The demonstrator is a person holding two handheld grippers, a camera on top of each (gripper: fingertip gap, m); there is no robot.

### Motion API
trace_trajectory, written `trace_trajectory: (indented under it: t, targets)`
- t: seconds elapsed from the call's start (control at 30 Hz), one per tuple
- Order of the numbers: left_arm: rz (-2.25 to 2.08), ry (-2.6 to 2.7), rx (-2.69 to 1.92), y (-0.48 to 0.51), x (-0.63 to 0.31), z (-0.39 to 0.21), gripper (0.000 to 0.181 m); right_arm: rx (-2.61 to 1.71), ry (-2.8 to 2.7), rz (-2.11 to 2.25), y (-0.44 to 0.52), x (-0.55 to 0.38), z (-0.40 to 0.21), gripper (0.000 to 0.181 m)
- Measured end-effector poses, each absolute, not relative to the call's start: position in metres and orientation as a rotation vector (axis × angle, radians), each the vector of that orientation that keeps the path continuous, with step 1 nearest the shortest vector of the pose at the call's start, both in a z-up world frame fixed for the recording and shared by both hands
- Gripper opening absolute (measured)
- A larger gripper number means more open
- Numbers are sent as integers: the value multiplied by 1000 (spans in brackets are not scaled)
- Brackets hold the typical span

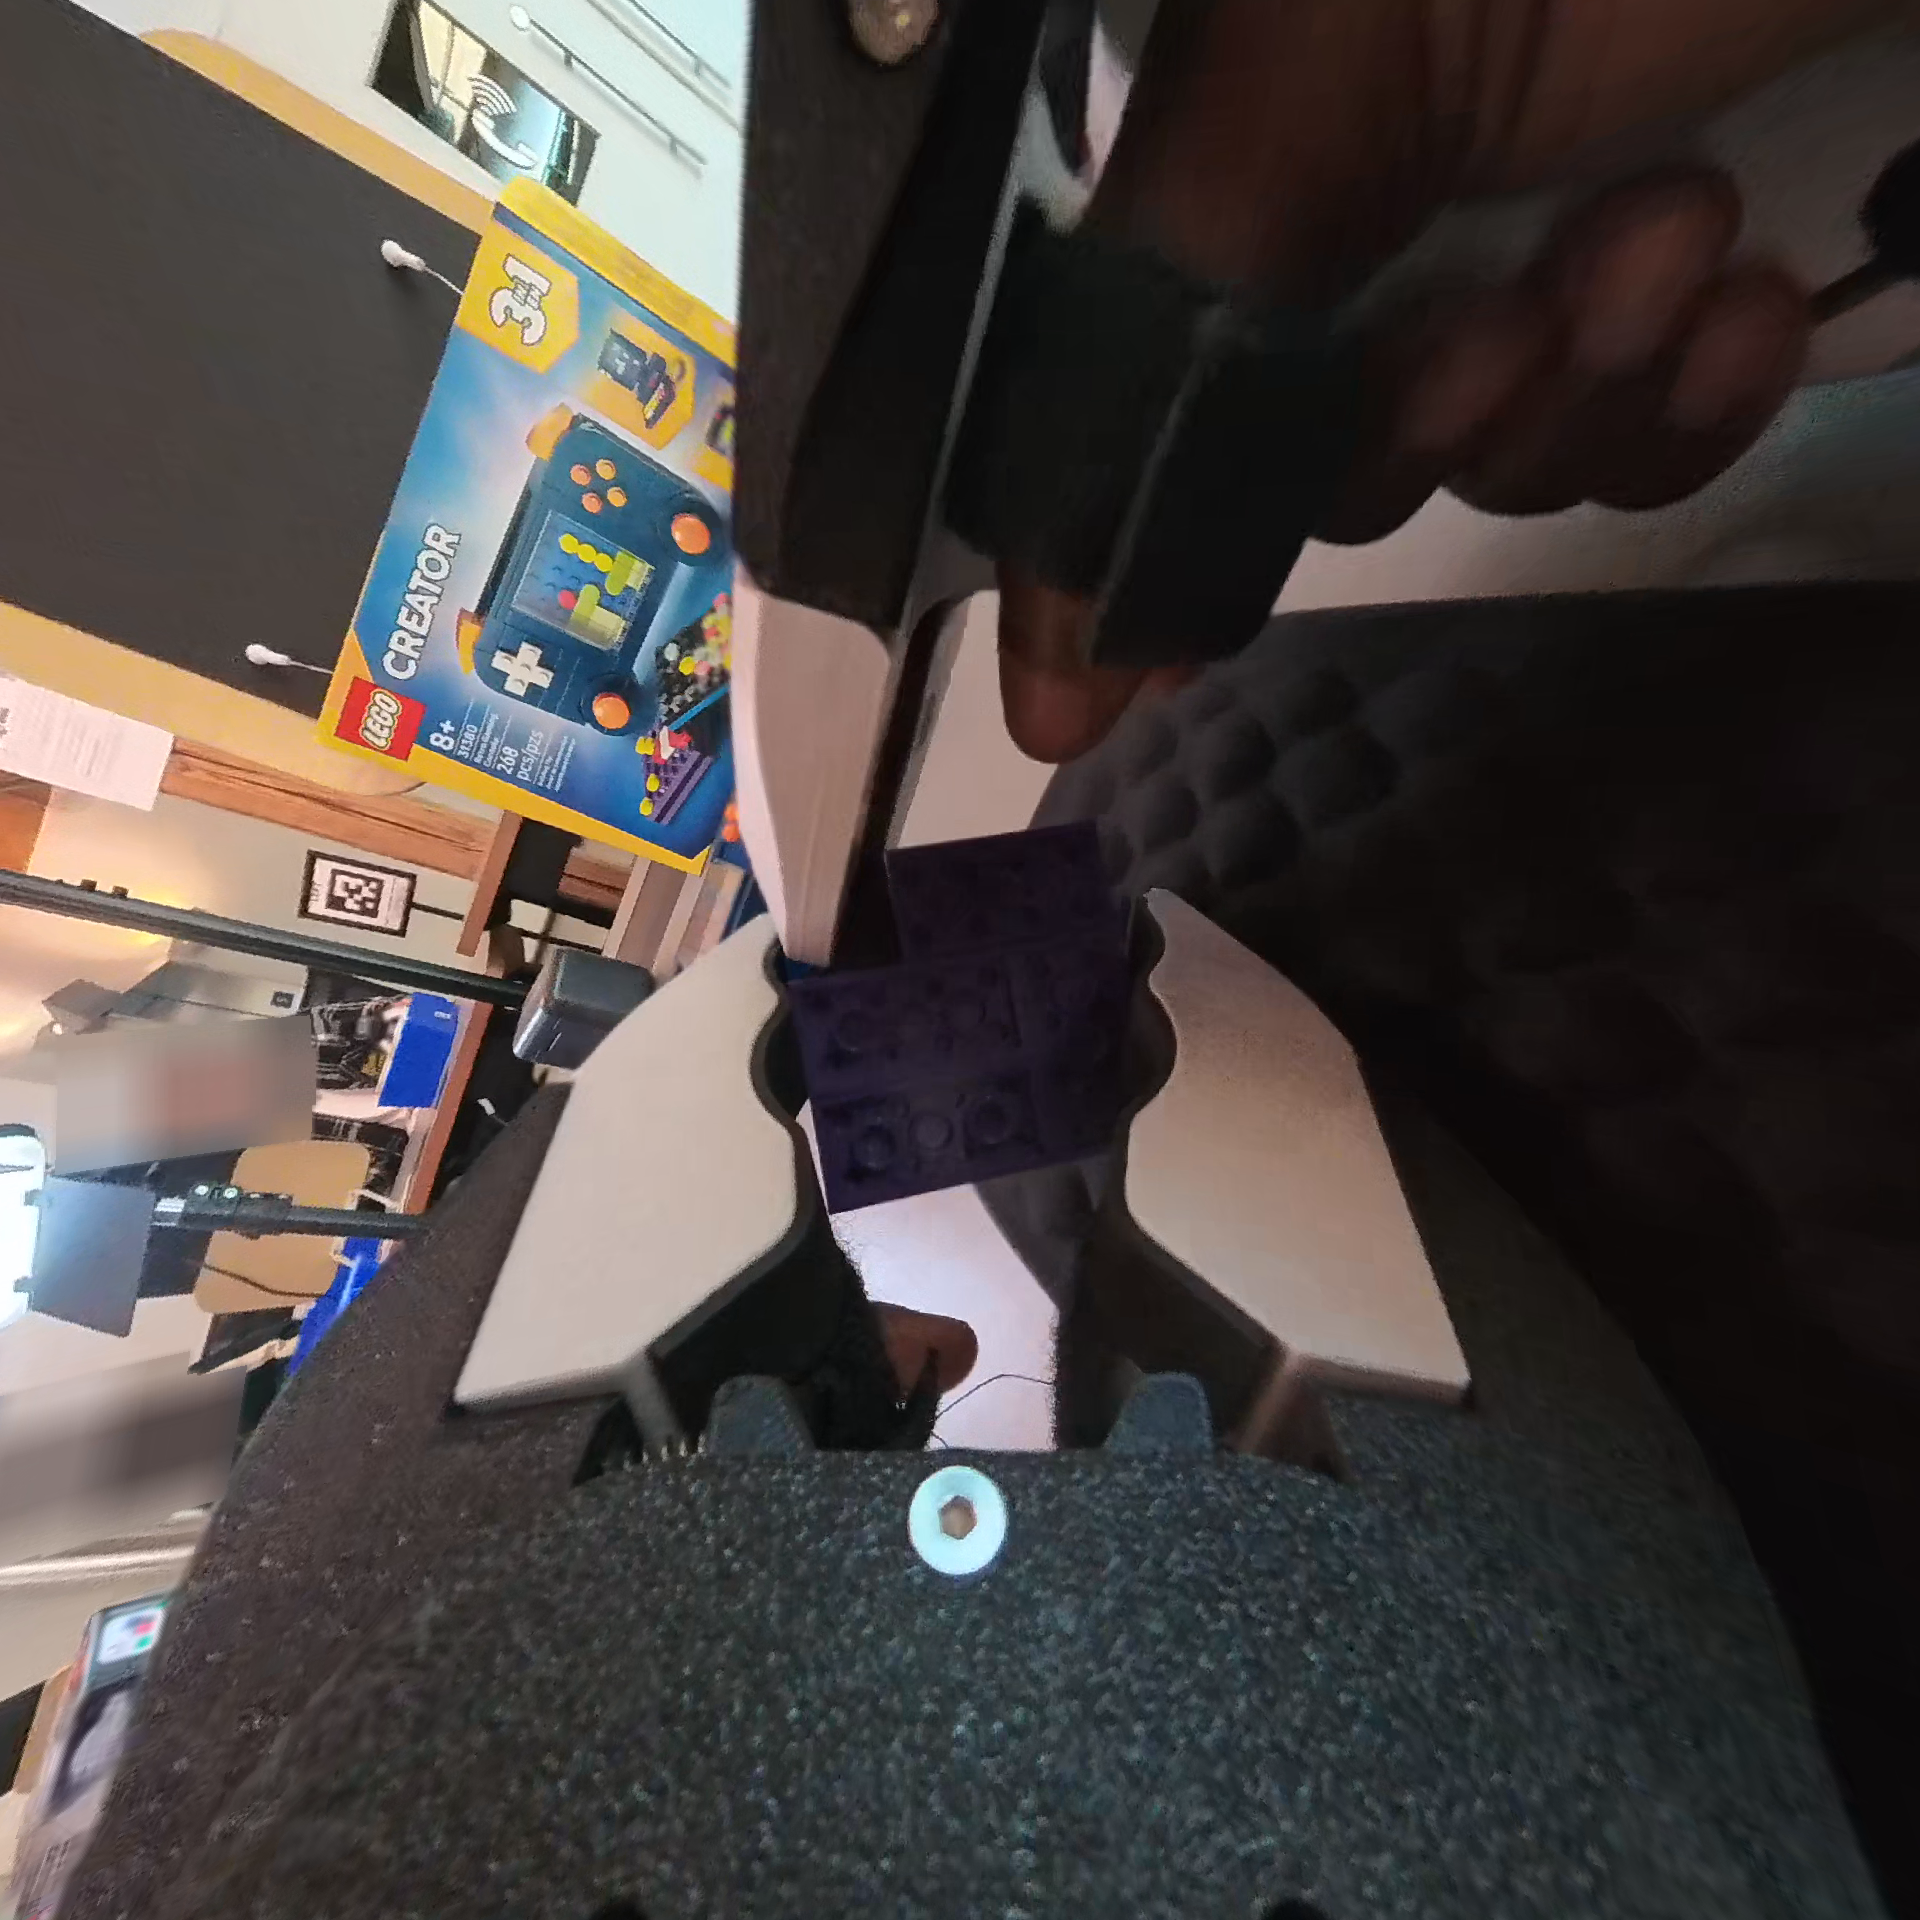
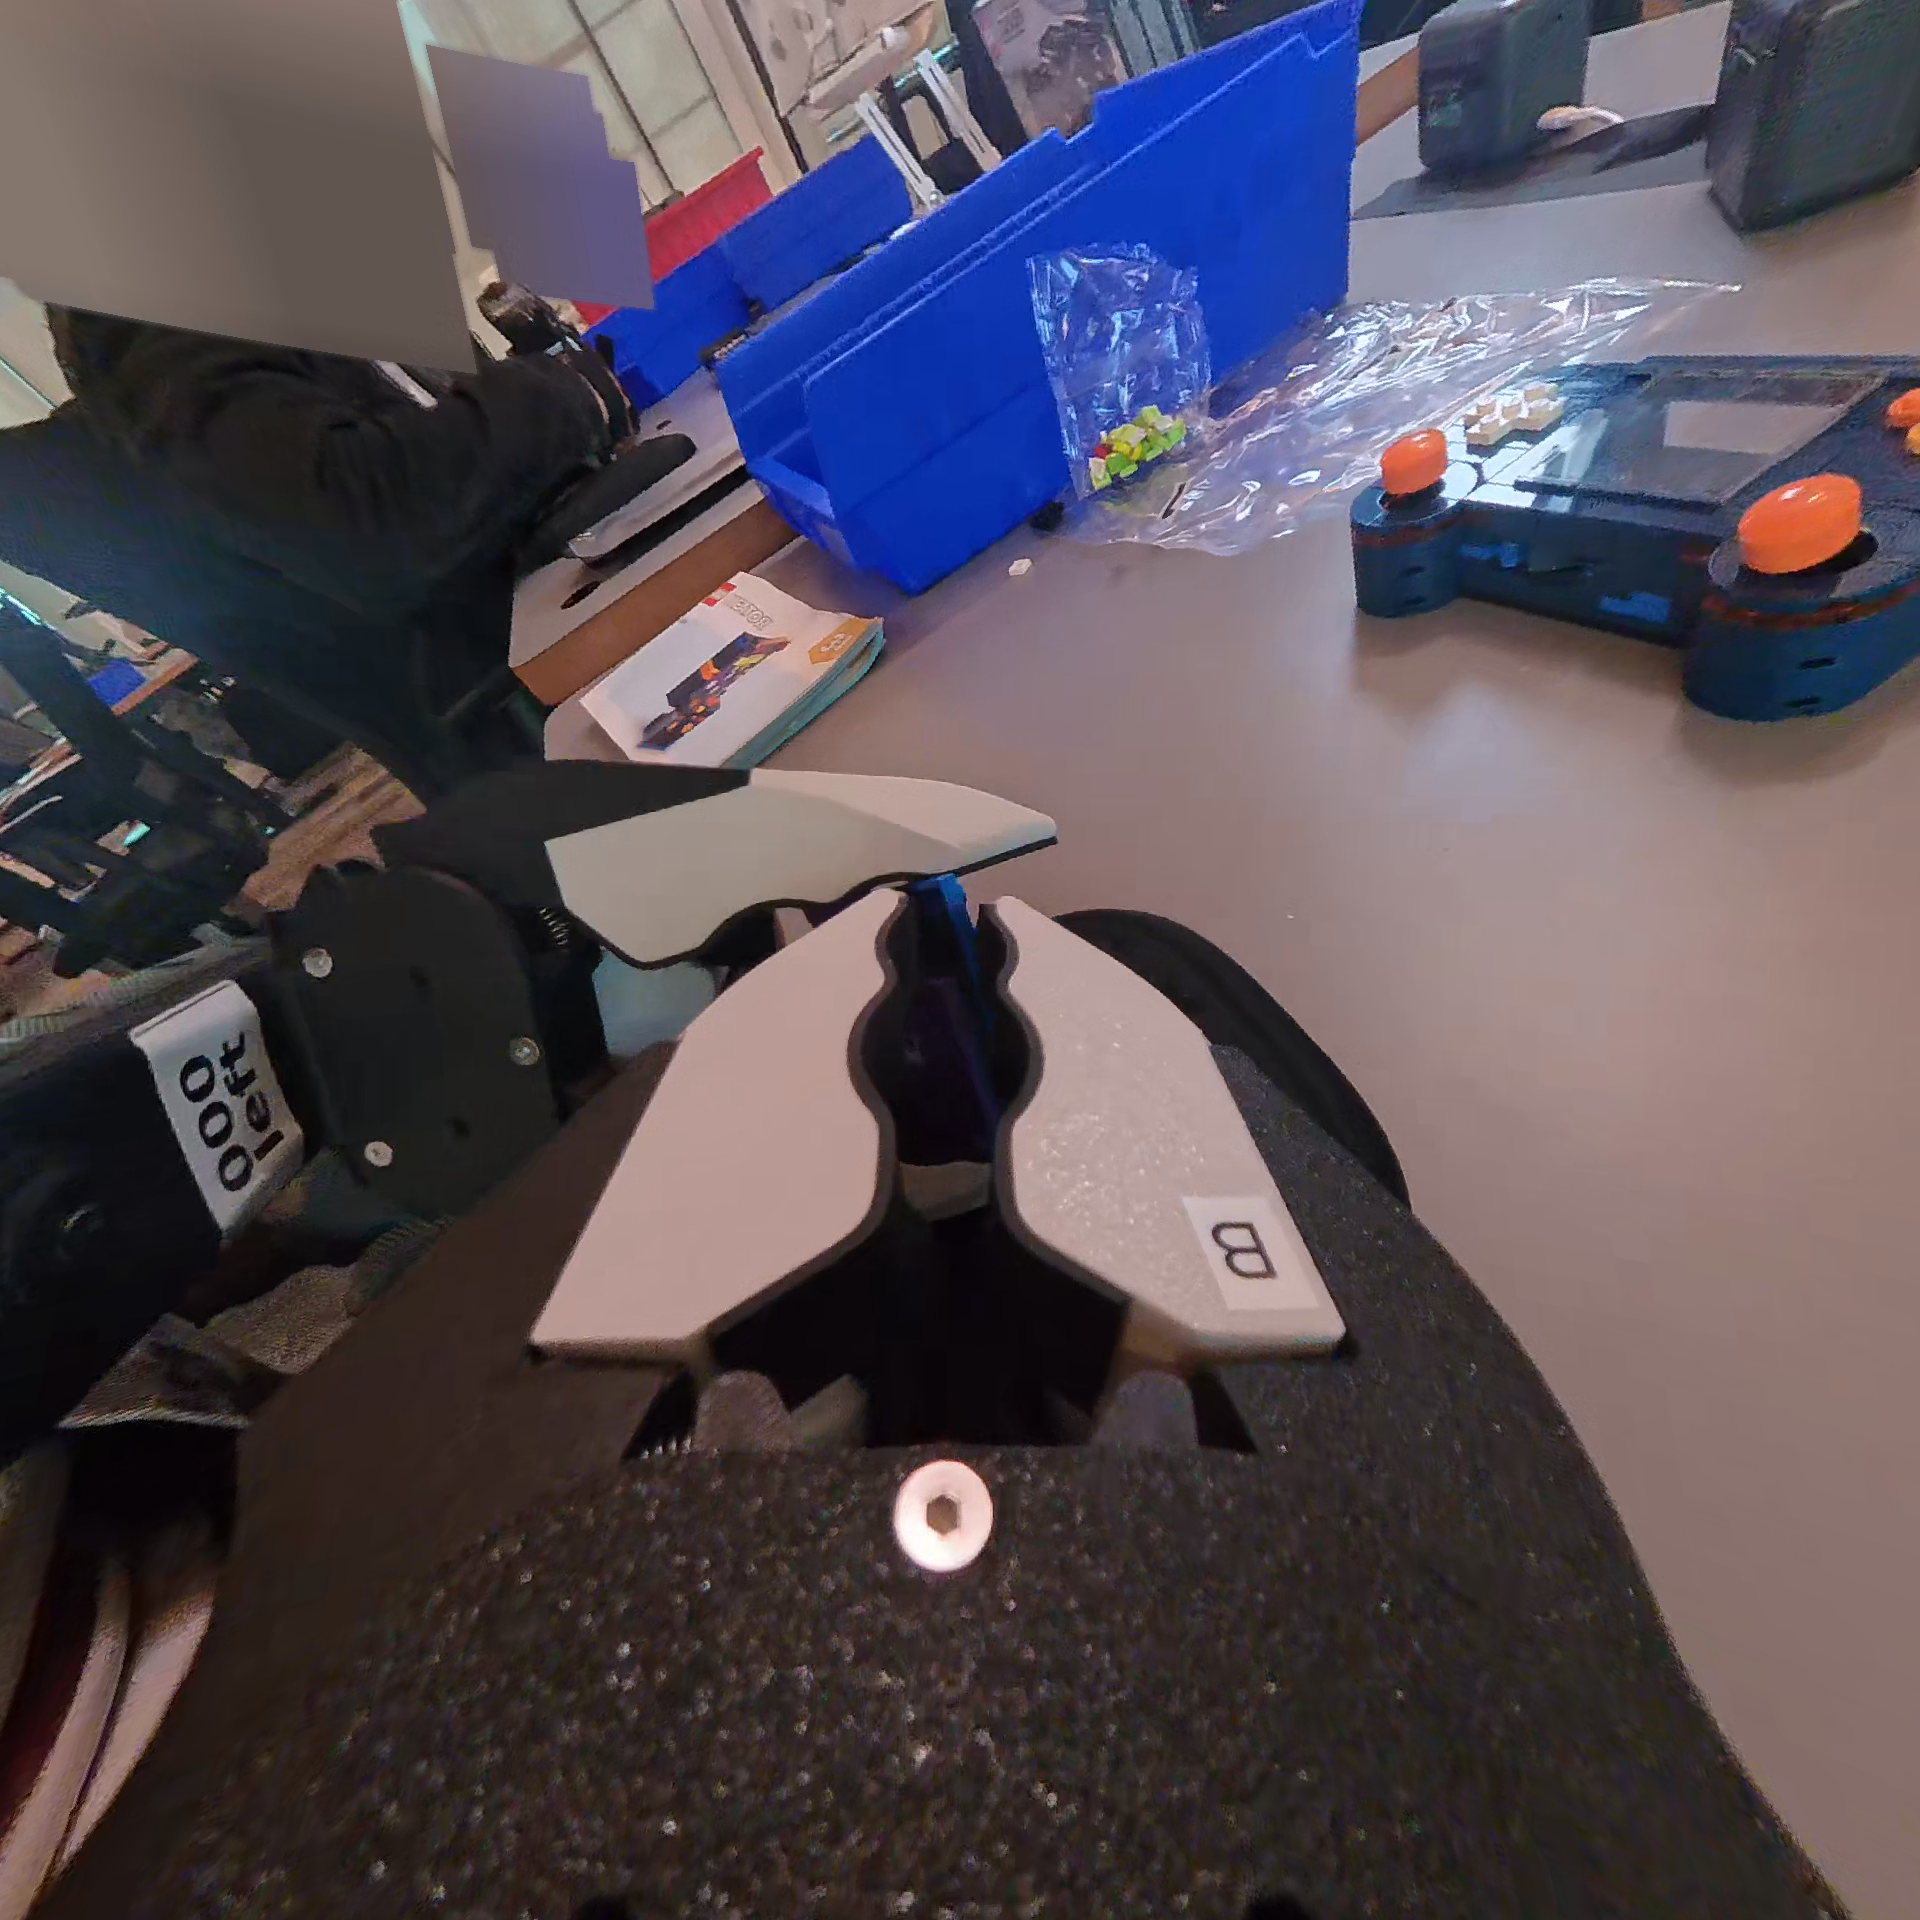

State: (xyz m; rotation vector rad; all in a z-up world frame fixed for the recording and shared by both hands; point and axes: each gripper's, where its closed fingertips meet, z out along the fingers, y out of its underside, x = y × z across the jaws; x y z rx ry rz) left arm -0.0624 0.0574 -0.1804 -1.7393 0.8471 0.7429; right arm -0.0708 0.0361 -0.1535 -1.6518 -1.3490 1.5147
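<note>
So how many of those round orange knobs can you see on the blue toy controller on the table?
3. On the blue toy controller: one at its near corner, one at the left corner, one partly cut off at the right edge. More may lie out of view.

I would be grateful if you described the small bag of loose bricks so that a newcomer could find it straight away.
Start at the big blue bin standing on the grey table. Leaning against its front wall is a small clear bag with yellow-green and red bricks heaped at the bottom. The crumpled clear plastic lying beside it is flat and empty, while the bag stands upright.
</note>
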Motion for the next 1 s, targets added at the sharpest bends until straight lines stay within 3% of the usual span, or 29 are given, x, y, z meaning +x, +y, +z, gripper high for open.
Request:
trace_trajectory:
  t: [0.33, 0.57, 0.87, 1.0]
  targets:
    - [830, 830, -1762, 58, -68, -182, 58, -1646, -1490, 1333, 39, -75, -156, 11]
    - [872, 772, -1822, 59, -73, -186, 57, -1631, -1773, 863, 42, -77, -160, 7]
    - [669, 660, -1974, 60, -78, -197, 56, -1837, -2059, 782, 45, -86, -170, 7]
    - [550, 660, -1904, 60, -75, -190, 57, -1814, -2039, 991, 43, -85, -165, 6]
